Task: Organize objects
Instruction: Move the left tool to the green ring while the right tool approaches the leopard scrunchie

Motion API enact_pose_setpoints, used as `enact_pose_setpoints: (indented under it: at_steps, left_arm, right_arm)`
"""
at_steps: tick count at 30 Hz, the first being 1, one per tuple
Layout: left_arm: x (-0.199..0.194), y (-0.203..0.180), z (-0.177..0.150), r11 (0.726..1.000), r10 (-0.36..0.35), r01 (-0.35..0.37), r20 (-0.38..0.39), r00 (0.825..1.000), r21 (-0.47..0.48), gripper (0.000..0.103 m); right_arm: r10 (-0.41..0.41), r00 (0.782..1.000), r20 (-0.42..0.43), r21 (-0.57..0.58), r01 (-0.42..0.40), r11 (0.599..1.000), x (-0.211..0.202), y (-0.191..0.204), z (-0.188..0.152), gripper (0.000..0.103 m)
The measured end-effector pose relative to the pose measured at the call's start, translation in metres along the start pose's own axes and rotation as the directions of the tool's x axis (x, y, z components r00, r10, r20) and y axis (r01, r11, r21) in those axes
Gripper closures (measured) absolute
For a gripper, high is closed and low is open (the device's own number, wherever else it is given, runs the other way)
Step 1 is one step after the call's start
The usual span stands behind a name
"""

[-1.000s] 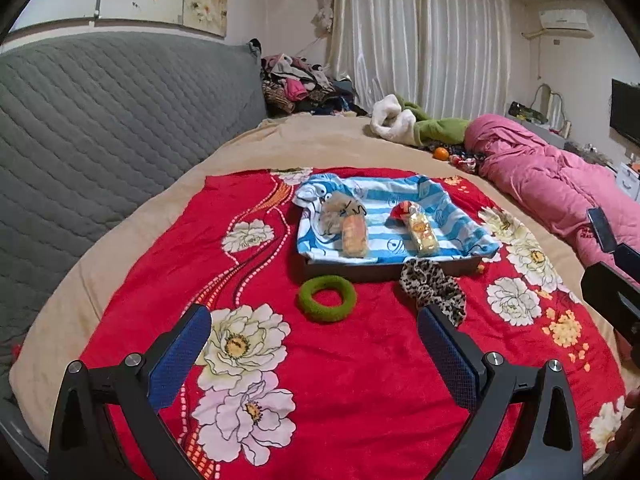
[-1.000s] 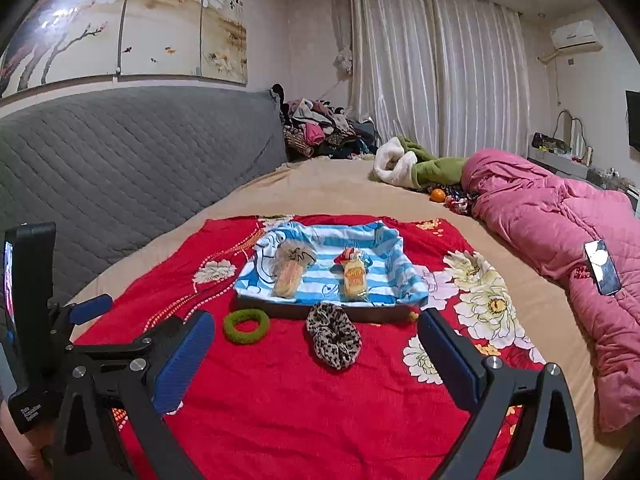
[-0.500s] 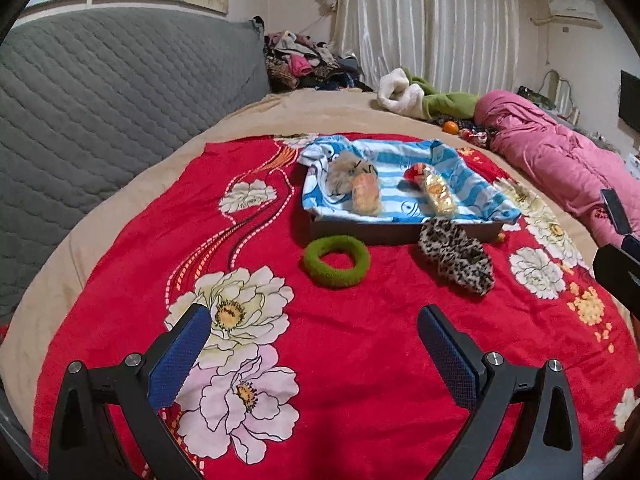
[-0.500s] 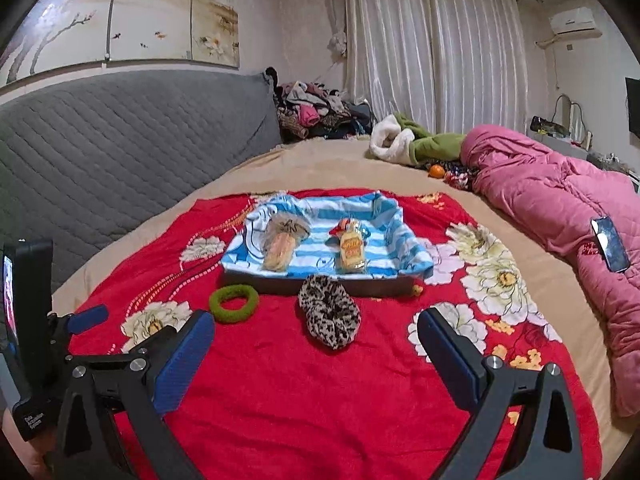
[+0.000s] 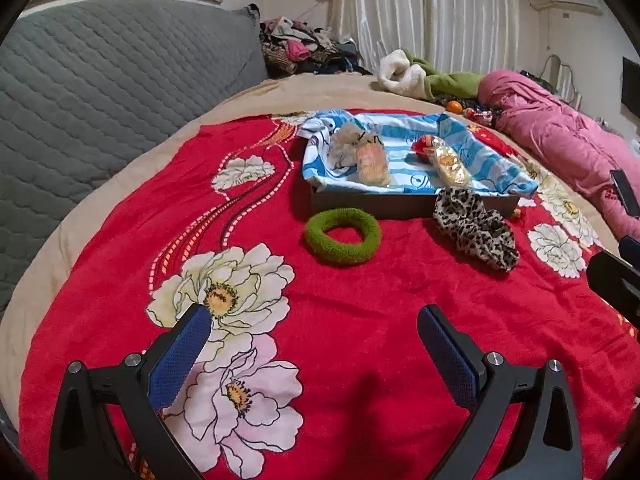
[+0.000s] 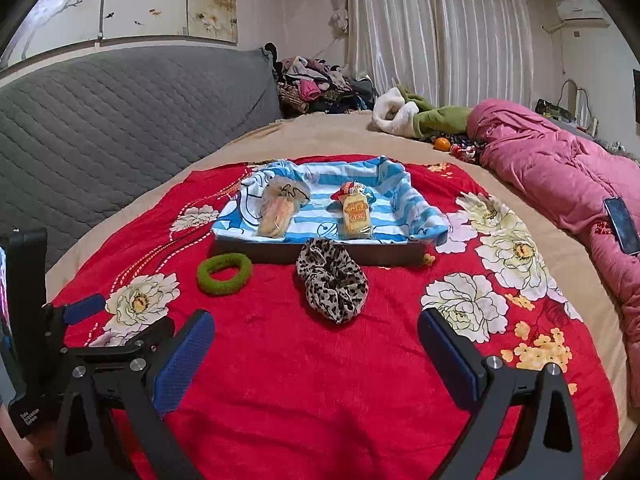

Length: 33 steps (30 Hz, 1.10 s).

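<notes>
While both claws hang spread wide, left claw (image 5: 314,330) facing green scrunchie (image 5: 343,236), right claw (image 6: 316,330) facing leopard scrunchie (image 6: 332,282), lined tray (image 6: 320,254) behind.

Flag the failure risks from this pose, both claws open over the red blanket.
1. The leopard scrunchie is soft and lies against the tray wall; the right claw could pinch blanket or nudge the tray.
2. The green hair ring lies flat; the left claw may slide over it.
3. Adjacent targets: the claws may collide.
</notes>
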<state>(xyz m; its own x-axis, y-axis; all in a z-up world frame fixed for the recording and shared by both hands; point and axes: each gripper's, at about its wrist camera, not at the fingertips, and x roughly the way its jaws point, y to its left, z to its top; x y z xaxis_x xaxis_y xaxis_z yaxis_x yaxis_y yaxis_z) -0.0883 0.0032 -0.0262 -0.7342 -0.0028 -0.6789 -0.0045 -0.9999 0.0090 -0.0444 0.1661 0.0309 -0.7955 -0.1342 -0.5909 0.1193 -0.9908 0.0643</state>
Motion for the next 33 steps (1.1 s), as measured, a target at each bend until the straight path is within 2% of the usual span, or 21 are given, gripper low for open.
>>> enact_pose_setpoints:
  at_steps: [23,27,33]
  left_arm:
    - [0.060,-0.005,0.029,0.998,-0.060,0.059,-0.066,0.996,-0.016,0.000]
    - [0.070,-0.007,0.034,0.995,-0.092,0.090,-0.067,0.993,-0.029,0.000]
    - [0.088,-0.011,0.041,0.996,-0.083,0.081,-0.083,0.993,-0.022,0.000]
  right_arm:
    - [-0.013,0.996,-0.085,0.006,0.013,1.000,0.056,-0.009,0.003,0.001]
    - [-0.018,0.995,-0.096,0.013,0.020,1.000,0.067,-0.013,0.005,0.001]
    - [-0.027,0.993,-0.111,0.013,0.029,1.000,0.084,-0.021,0.007,0.001]
